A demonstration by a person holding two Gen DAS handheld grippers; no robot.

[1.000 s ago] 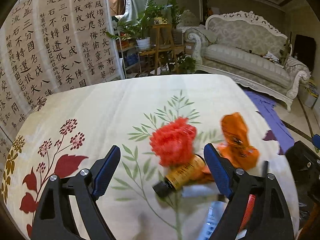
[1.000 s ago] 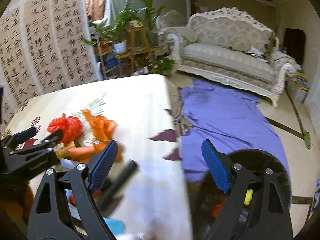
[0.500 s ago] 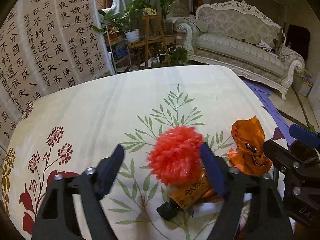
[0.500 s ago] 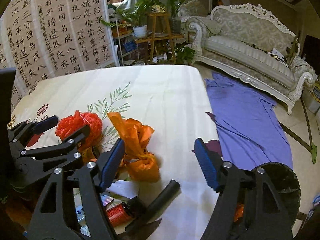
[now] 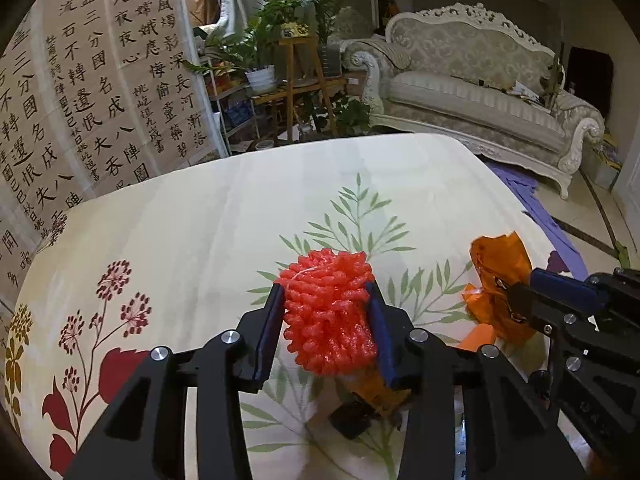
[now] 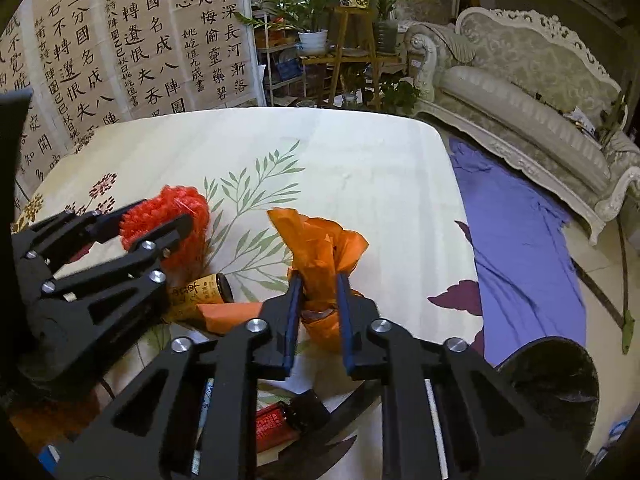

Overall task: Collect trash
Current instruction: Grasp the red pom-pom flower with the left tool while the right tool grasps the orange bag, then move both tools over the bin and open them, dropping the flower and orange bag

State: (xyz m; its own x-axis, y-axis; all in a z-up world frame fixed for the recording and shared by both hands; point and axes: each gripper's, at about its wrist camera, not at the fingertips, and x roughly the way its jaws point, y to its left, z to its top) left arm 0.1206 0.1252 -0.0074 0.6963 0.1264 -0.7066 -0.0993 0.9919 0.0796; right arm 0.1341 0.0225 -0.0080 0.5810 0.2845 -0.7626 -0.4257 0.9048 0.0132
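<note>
Closing on the soft red foam-net ball (image 5: 330, 312), the left gripper (image 5: 326, 312) squeezes its middle; the right gripper (image 6: 318, 300) pinches the light, crumpled orange plastic wrapper (image 6: 320, 252) near the tabletop's (image 6: 360, 168) right edge.

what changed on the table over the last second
The left gripper came forward around the red mesh ball and is closing on it. The right gripper swung over from the table edge and shut on the orange wrapper. The brown bottle and tablecloth stayed put.
</note>
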